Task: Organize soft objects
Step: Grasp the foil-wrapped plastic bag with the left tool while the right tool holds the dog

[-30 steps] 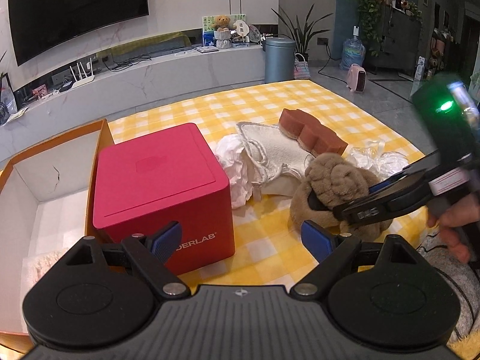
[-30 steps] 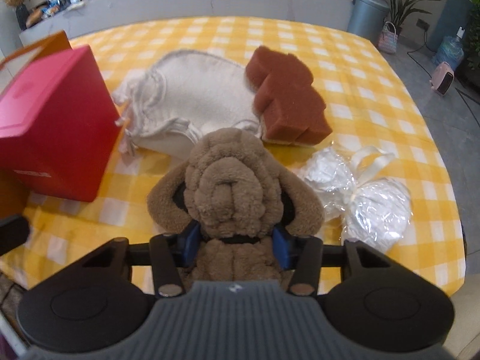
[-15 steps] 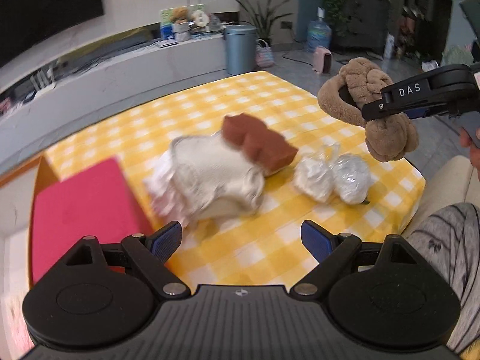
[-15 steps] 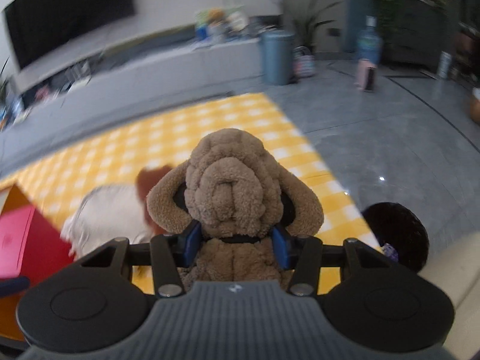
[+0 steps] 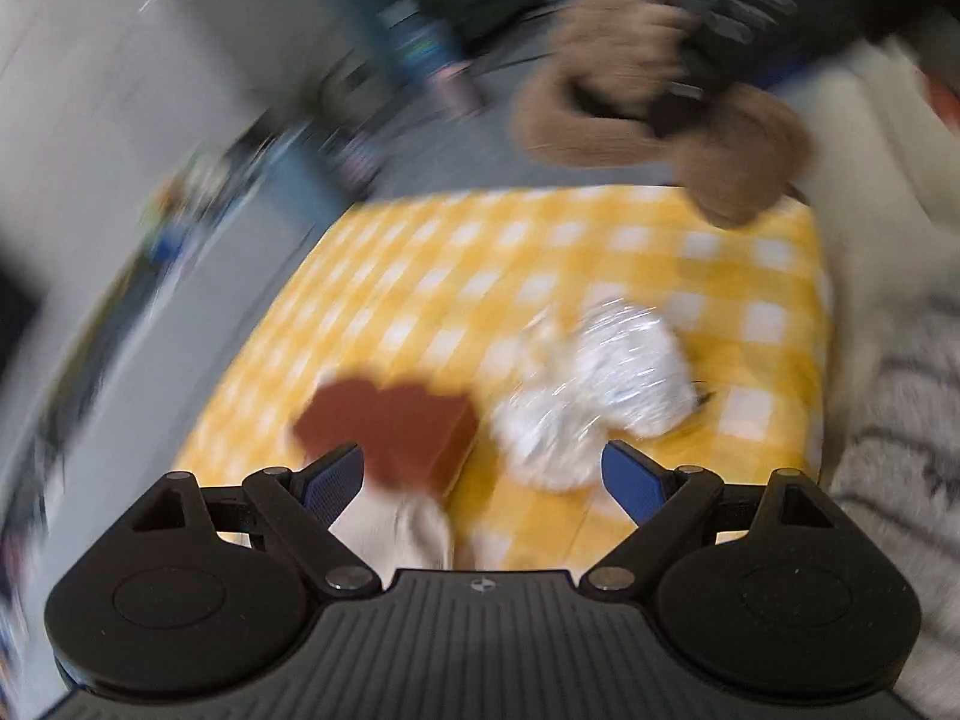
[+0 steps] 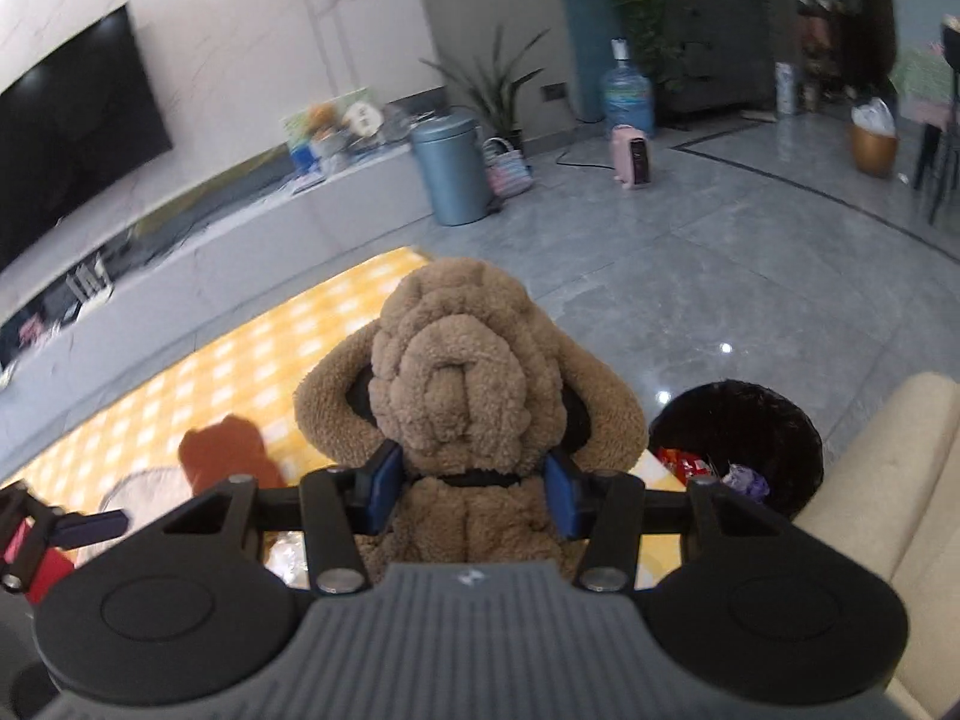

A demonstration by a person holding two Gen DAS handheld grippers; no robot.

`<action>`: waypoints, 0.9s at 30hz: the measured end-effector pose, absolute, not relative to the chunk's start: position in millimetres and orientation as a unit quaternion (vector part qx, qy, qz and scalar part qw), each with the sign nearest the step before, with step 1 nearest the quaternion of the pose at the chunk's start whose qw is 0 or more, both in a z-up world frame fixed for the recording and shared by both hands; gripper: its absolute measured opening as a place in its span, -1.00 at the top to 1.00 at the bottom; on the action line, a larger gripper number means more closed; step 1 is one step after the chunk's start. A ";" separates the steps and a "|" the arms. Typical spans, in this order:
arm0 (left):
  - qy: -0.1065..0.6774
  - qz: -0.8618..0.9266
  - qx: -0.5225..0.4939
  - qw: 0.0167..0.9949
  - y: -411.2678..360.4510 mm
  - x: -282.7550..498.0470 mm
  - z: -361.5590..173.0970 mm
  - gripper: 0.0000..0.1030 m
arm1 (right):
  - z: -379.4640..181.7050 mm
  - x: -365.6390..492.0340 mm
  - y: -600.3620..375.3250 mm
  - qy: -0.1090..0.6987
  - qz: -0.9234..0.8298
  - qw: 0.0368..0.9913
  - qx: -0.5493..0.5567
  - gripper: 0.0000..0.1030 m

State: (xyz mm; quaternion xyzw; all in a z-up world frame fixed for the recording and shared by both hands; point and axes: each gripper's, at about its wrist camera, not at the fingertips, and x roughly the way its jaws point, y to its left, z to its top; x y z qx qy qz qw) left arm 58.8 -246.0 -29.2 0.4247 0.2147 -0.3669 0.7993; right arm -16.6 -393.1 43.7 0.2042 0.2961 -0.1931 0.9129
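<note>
My right gripper (image 6: 474,495) is shut on the neck of a brown plush dog (image 6: 462,360) and holds it in the air beyond the right end of the yellow checked tablecloth (image 6: 240,360). The left wrist view is blurred; there the plush dog (image 5: 738,150) hangs at the top right. My left gripper (image 5: 483,480) stands open and empty over the cloth, with a brown sponge (image 5: 396,420) at its left fingertip and a shiny white bag bundle (image 5: 594,390) between the tips. A white cloth (image 5: 408,528) lies just below the sponge.
A black bin (image 6: 744,444) with wrappers stands on the grey floor right of the table. A cream sofa arm (image 6: 882,492) is at the far right. A person's striped sleeve (image 5: 900,450) fills the right edge. A red box corner (image 6: 36,564) shows at the left.
The right gripper has lifted the plush dog off the cloth and swung it right, off the table's end. The left gripper has swept right from the red box to the sponge and bag bundle.
</note>
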 end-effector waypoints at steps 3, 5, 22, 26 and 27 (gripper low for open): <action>0.168 -0.404 0.477 0.762 -255.6 53.8 -42.9 -1.00 | 38.3 -21.6 -400.9 0.298 -0.192 0.909 0.221 0.04; 0.153 -0.438 0.488 0.740 -258.4 53.4 -48.8 -1.00 | 36.2 -23.5 -406.0 0.299 -0.189 0.906 0.232 0.04; 0.209 -0.579 0.449 0.648 -300.9 128.3 -87.9 -1.00 | 29.4 -26.1 -416.4 0.322 -0.211 0.890 0.245 0.04; 0.246 -0.607 0.436 0.617 -292.7 136.7 -87.0 -1.00 | 30.1 -28.4 -416.4 0.317 -0.214 0.891 0.244 0.04; 0.249 -0.616 0.437 0.607 -288.8 138.7 -87.0 -1.00 | 28.5 -29.0 -416.5 0.318 -0.213 0.891 0.244 0.04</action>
